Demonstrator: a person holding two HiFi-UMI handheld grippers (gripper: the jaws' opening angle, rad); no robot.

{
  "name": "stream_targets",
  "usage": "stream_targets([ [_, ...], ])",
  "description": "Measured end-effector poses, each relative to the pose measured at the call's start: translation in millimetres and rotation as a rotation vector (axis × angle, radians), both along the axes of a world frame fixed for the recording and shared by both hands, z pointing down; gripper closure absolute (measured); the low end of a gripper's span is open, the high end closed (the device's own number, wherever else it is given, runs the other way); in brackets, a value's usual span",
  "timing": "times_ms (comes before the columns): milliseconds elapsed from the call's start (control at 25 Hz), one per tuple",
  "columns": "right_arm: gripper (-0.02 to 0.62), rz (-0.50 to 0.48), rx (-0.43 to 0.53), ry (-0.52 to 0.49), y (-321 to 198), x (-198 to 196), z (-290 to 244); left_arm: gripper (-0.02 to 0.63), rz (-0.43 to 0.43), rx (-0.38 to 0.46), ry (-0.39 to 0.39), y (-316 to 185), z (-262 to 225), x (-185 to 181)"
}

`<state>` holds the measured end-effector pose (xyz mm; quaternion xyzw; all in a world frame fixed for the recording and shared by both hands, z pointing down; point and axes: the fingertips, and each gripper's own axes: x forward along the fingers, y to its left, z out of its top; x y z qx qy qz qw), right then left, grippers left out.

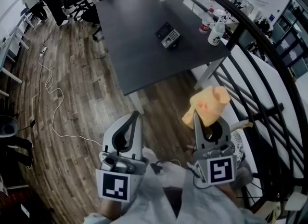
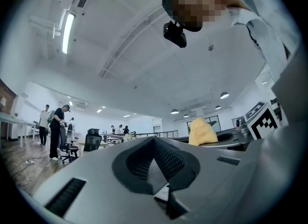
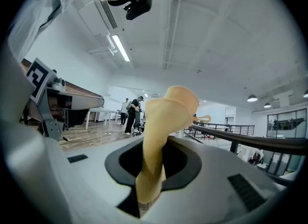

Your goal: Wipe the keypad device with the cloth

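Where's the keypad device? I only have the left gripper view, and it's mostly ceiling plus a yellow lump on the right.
Observer: In the head view the keypad device lies on a dark table, ahead of both tools, which are over the wooden floor.
Operator: Is that yellow lump the cloth?
Observer: Yes. The cloth is pinched in the right tool and sticks up out of its jaws.
Operator: Anything beside the device?
Observer: A bottle stands to its right near the table edge, apart from it.
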<state>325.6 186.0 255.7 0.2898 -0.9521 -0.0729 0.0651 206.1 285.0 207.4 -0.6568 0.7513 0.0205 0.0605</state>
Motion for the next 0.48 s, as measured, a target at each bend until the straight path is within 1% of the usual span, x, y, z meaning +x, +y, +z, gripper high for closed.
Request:
stream_targets([
  [120, 0.526, 0.017, -0.014, 0.005, -6.7, -16.9, 2.2, 0.594, 0.012, -0.008, 0.005, -6.3, 2.7, -18.7],
  [480, 0.525, 0.076, -0.007, 0.015, -24.4, -67.7, -1.3, 0.594, 0.059, -0.006, 0.017, -29.1, 1.6, -78.2],
])
